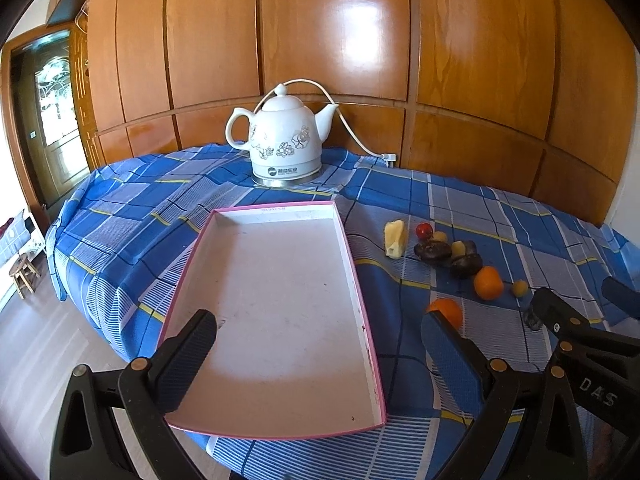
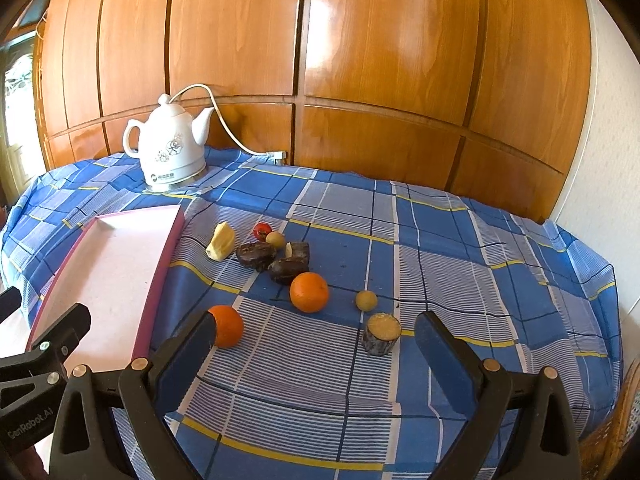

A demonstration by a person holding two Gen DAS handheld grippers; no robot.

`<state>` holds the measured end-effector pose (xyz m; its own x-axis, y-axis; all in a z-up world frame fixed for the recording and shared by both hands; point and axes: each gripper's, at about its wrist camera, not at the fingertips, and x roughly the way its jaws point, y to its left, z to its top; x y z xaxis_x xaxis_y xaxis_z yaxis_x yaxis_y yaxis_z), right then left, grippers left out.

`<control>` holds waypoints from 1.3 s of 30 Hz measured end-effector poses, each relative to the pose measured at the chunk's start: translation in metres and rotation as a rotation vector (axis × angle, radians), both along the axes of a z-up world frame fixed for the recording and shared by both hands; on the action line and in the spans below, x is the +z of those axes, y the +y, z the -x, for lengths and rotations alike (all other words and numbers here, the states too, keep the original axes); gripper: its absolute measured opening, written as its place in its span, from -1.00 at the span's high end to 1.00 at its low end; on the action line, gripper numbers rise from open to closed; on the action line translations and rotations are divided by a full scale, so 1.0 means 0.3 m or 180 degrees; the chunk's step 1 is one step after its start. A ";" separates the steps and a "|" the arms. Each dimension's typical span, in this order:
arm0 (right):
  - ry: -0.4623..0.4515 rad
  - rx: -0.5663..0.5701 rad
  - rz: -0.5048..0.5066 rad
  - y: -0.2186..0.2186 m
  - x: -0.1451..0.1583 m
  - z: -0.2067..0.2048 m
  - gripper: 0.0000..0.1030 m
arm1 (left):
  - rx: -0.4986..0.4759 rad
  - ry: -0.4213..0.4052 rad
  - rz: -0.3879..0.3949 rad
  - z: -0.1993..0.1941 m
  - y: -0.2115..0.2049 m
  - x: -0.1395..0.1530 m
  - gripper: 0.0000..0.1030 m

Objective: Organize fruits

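Both grippers hover wide apart and empty-handed above the table. The left gripper (image 1: 320,354) spreads its ribbed black pads over a shallow cardboard tray (image 1: 362,280), pink-edged, white and bare inside. The right gripper (image 2: 316,340) gapes just as wide over the fruit, which lies loose on the blue checked cloth (image 2: 460,248) to the right of the tray. Nearest its left pad sits a round orange (image 2: 228,326), glossy; a second orange (image 2: 309,292) is a little further back. A stubby cut cylinder (image 2: 381,334) with a yellow face sits near the right pad, a small yellowish ball (image 2: 366,301) behind it. Further back: dark, wrinkled lumps (image 2: 256,255), a pale yellow wedge (image 2: 221,241), a small red tomato (image 2: 262,231). At the rear stands a glazed white kettle (image 1: 280,138), flowers on its side, cord trailing along the glossy wooden wall panels (image 1: 340,40).
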<state>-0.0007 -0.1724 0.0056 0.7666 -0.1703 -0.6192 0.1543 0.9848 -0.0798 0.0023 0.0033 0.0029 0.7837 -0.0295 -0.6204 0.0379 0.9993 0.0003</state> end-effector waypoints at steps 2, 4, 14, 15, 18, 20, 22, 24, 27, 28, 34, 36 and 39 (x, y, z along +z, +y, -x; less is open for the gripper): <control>0.0002 -0.0002 0.0001 -0.001 0.000 -0.001 -0.96 | -0.0011 0.0008 -0.0007 -0.002 -0.004 -0.002 -0.99; 0.0002 -0.0008 -0.0001 -0.004 -0.002 -0.002 -0.96 | -0.0029 0.0018 -0.0006 -0.004 -0.006 -0.004 -0.99; 0.0084 -0.0039 -0.0058 -0.035 -0.027 -0.020 -0.96 | -0.0225 0.0169 0.0102 -0.022 -0.030 -0.025 -0.99; 0.0092 -0.0041 -0.0061 -0.039 -0.029 -0.023 -0.96 | -0.0241 0.0183 0.0113 -0.022 -0.033 -0.027 -0.99; 0.0143 -0.0061 -0.0087 -0.060 -0.043 -0.032 -0.96 | -0.0281 0.0260 0.0099 -0.034 -0.047 -0.036 -0.99; 0.0194 -0.0080 -0.0135 -0.084 -0.052 -0.040 -0.96 | -0.0299 0.0284 0.0051 -0.039 -0.061 -0.041 -0.99; 0.0240 -0.0106 -0.0190 -0.112 -0.060 -0.050 -0.94 | -0.0318 0.0298 -0.0017 -0.041 -0.075 -0.044 -0.99; 0.0258 -0.0122 -0.0199 -0.134 -0.063 -0.056 -0.93 | -0.0356 0.0303 -0.0040 -0.040 -0.087 -0.046 -0.99; 0.0271 -0.0126 -0.0215 -0.169 -0.061 -0.065 -0.93 | -0.0417 0.0310 -0.0079 -0.045 -0.100 -0.046 -0.99; 0.0272 -0.0122 -0.0220 -0.182 -0.058 -0.069 -0.93 | -0.0436 0.0309 -0.0092 -0.048 -0.105 -0.046 -0.99; 0.0362 0.0144 -0.0242 -0.255 -0.019 -0.121 -0.93 | -0.0645 0.0359 -0.0146 -0.085 -0.135 -0.041 -0.99; 0.0419 0.0309 -0.0301 -0.287 0.001 -0.150 -0.93 | -0.0776 0.0449 -0.0076 -0.110 -0.146 -0.042 -0.99; 0.0502 0.0478 -0.0351 -0.345 0.020 -0.201 -0.91 | -0.0903 0.0587 -0.0042 -0.157 -0.167 -0.043 -0.99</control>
